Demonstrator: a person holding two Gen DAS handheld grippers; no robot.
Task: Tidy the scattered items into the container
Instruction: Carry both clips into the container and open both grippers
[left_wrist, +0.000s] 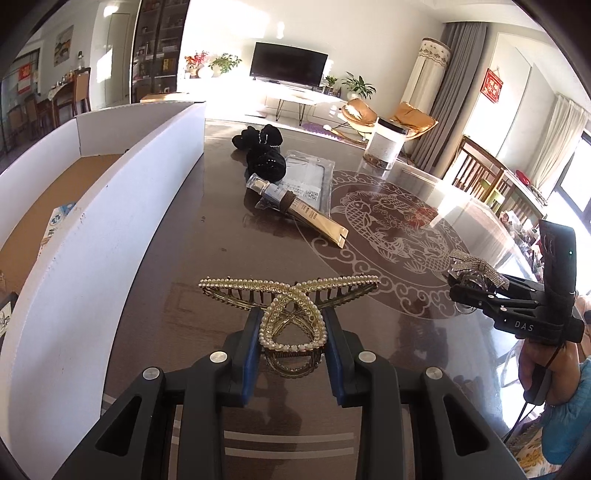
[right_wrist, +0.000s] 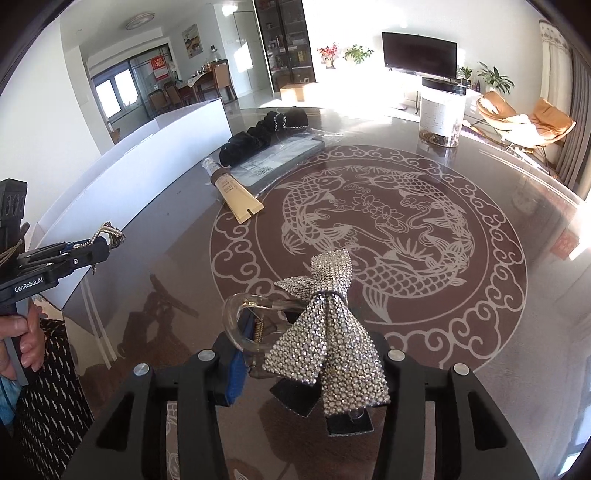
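- The dark round glass-topped table with a pale fish medallion (right_wrist: 369, 236) fills both views and carries everything that has not been lifted.
- The long white cardboard box with a brown floor (left_wrist: 110, 206) runs up the left side of the left wrist view, its near wall just left of the left gripper; in the right wrist view it lies at middle left, beyond the other gripper. Inside, only a pale blue-printed carton (left_wrist: 59, 221) shows at the left edge; the rest of the floor in view is bare.
- Untidied items sit in the upper middle: a black velvet scrunchie (left_wrist: 262, 151), a clear plastic sleeve with a grey insert (left_wrist: 303, 181) and a beige cosmetic tube with a clear cap (left_wrist: 299, 210), its long axis slanting from upper left to lower right. A clear jar with a dark lid (left_wrist: 384, 144) stands further right.
- The left gripper (left_wrist: 291, 343) clamps the looped end of a gold pearl-studded claw clip (left_wrist: 291, 306), whose toothed arms spread crosswise, left to right.
- The right gripper (right_wrist: 306, 369) has its jaws drawn in on a silver rhinestone bow clip with a clear plastic claw (right_wrist: 332, 332), lifted off the glass.
- The box lies to the left of both loads; the left hand is nearer, so it is probably first to drop its clip in.
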